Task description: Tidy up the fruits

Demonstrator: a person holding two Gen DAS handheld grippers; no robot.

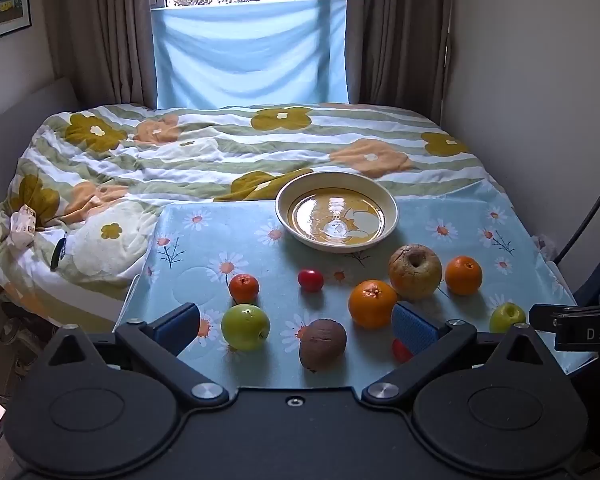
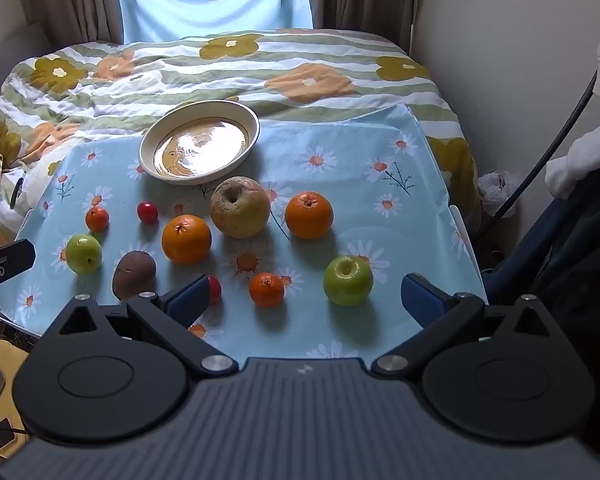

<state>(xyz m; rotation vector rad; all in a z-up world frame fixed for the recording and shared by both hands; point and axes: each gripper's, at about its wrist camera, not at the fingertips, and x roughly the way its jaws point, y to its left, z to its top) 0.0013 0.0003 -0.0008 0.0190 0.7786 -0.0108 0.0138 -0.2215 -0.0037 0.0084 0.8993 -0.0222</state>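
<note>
Floral duvet (image 1: pixel 204 152) behind daisy tablecloth (image 1: pixel 228 240), brown curtains (image 1: pixel 100 32), blue window sheet (image 1: pixel 252 52).

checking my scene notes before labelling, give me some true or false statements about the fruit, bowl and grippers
1. The bowl holds no fruit. True.
2. The left gripper is shut on the kiwi. False: its jaws stand wide open and the kiwi lies free on the tablecloth.
3. Two green apples are on the cloth. True: one on the left, one on the right.
4. The wrinkled yellow apple sits in the bowl. False: it rests on the cloth beside it.
5. The right gripper is open. True.
</note>
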